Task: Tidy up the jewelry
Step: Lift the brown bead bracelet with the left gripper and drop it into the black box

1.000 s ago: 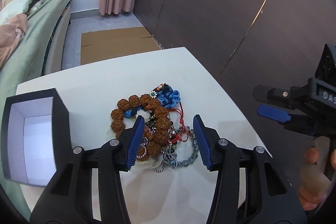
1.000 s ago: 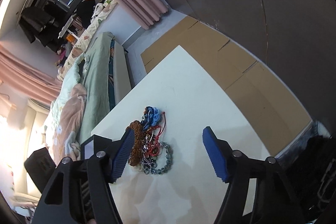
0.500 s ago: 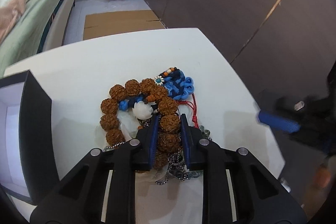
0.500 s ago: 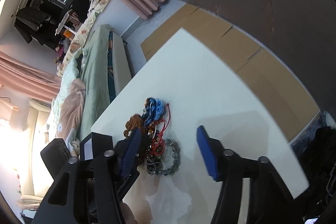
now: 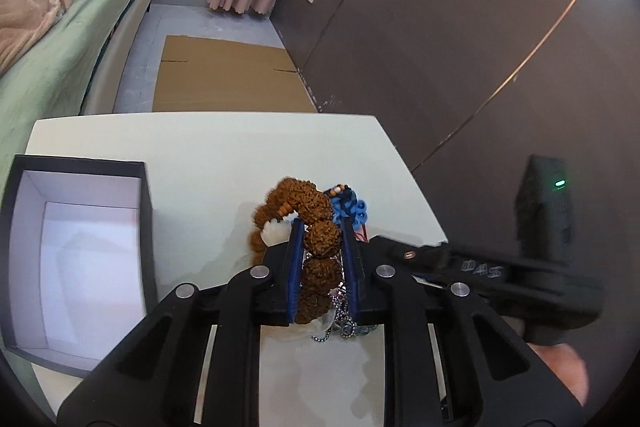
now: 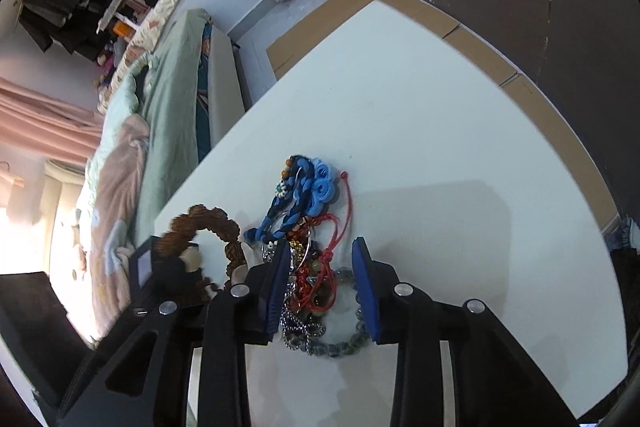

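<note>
**Left gripper clamped on brown bead bracelet; right gripper spread over the pile**

Left wrist view: The left gripper (image 5: 320, 259) has its blue-padded jaws closed tight on the brown bracelet of large rough seed beads (image 5: 304, 227). Two or three beads sit pinched between the pads; the rest of the loop arcs up and left beyond the tips. A white carved bead (image 5: 274, 231) hangs on the loop just left of the left pad. Only this view shows the inside of the open black box with white lining (image 5: 80, 259), standing on the white table (image 5: 224, 155) to the left of the gripper, apart from the jewelry. Blue knotted cord (image 5: 352, 209) lies just right of the bracelet. Thin silver chain (image 5: 338, 311) shows beneath the jaws. The right gripper's black body crosses at right, blurred.

Right wrist view: The right gripper (image 6: 322, 281) stands partly open, holding nothing; pads straddle a red cord tangle (image 6: 320, 267) and silver chain (image 6: 294, 327). A grey-green stone bead bracelet (image 6: 348, 343) lies on the table (image 6: 420, 147), curving under the right pad. Only this view shows the blue cord piece (image 6: 308, 187) whole, braided with a flat coiled knot, beyond the fingertips. The brown bracelet (image 6: 208, 223) appears at left, raised off the table; blurred where it meets the left gripper.
</note>
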`<state>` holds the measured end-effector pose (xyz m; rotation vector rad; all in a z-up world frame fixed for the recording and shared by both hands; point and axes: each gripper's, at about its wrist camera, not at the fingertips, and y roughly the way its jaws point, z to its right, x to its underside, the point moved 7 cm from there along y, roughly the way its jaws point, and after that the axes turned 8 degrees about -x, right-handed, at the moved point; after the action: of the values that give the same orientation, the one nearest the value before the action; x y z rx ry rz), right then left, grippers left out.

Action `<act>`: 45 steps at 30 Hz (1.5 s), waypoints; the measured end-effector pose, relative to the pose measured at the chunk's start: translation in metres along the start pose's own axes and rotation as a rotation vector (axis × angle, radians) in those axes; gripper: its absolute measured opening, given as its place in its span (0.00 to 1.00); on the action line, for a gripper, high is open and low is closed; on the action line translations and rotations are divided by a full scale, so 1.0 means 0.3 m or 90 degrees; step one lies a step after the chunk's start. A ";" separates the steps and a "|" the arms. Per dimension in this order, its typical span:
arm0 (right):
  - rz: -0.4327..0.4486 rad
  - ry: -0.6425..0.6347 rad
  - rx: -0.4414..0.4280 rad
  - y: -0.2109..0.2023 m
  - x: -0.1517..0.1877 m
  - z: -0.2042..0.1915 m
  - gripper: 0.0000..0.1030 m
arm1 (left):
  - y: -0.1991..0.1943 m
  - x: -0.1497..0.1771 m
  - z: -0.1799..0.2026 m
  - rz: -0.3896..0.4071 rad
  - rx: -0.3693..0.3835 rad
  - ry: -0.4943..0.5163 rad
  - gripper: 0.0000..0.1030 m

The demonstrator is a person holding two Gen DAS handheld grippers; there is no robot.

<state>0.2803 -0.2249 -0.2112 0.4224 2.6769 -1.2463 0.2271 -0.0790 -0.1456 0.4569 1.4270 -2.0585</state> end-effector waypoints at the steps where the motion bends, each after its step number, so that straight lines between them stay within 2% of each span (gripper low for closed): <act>1: -0.002 -0.003 0.009 0.013 0.002 -0.002 0.30 | -0.012 -0.004 -0.007 0.002 0.006 -0.004 0.18; 3: -0.007 -0.008 0.020 0.030 0.003 -0.001 0.26 | -0.027 -0.011 -0.006 0.008 0.012 -0.008 0.18; 6: -0.008 -0.009 0.027 0.045 0.006 -0.003 0.10 | -0.064 -0.018 -0.015 0.020 0.025 -0.010 0.18; 7: -0.004 -0.009 0.026 0.039 0.006 -0.005 0.08 | -0.080 -0.021 -0.018 0.025 0.032 -0.012 0.18; 14: 0.046 -0.034 0.014 -0.040 -0.001 -0.060 0.07 | -0.186 -0.027 -0.040 0.056 0.041 -0.011 0.18; 25: 0.103 -0.094 -0.061 -0.188 0.042 -0.186 0.07 | -0.396 -0.047 -0.059 0.122 0.053 -0.014 0.18; 38: 0.129 -0.156 -0.136 -0.293 0.097 -0.304 0.07 | -0.612 -0.166 -0.011 0.194 0.044 -0.008 0.18; 45: 0.134 -0.179 -0.144 -0.318 0.114 -0.329 0.07 | -0.751 -0.261 0.016 0.253 0.047 -0.019 0.18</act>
<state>0.2152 -0.2011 -0.0880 0.4448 2.4257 -0.8623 0.1439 -0.0052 0.0653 0.6775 1.1381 -1.7907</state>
